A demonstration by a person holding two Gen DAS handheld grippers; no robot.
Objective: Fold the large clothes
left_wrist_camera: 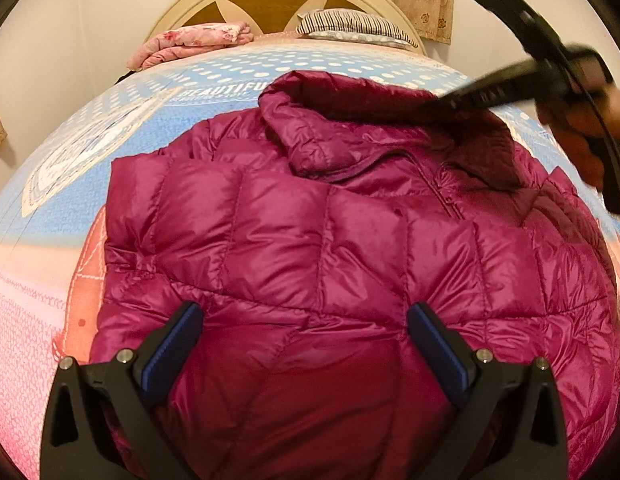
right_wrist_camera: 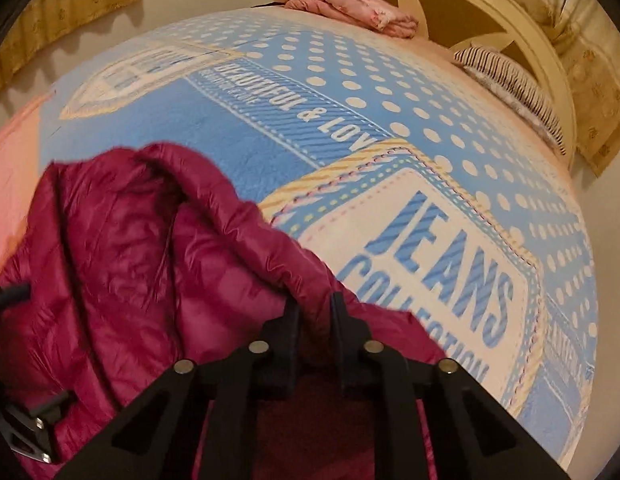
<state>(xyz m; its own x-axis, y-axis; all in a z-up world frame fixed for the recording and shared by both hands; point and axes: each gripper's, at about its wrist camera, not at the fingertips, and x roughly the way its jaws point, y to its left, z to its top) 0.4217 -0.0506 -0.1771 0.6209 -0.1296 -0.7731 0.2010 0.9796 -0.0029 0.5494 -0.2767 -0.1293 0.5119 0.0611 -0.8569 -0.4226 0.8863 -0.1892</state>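
On a bed point(left_wrist_camera: 109, 120), a magenta jacket point(left_wrist_camera: 310, 240) is lying spread out. The right gripper point(right_wrist_camera: 314, 316) is pinching the hood point(right_wrist_camera: 245, 224) at its edge, jaws nearly closed, while the left gripper point(left_wrist_camera: 305, 344) is hovering wide and empty above the hem. The hood fold appears underway; next, likely drawing it down over the chest.

Magenta quilted down jacket point(left_wrist_camera: 310, 240) lying flat and spread on the bed, front side up with its zipper visible, shiny and puffy; its hood point(left_wrist_camera: 350, 120) lies crumpled at the 12 o'clock end, and one sleeve is folded across the body.
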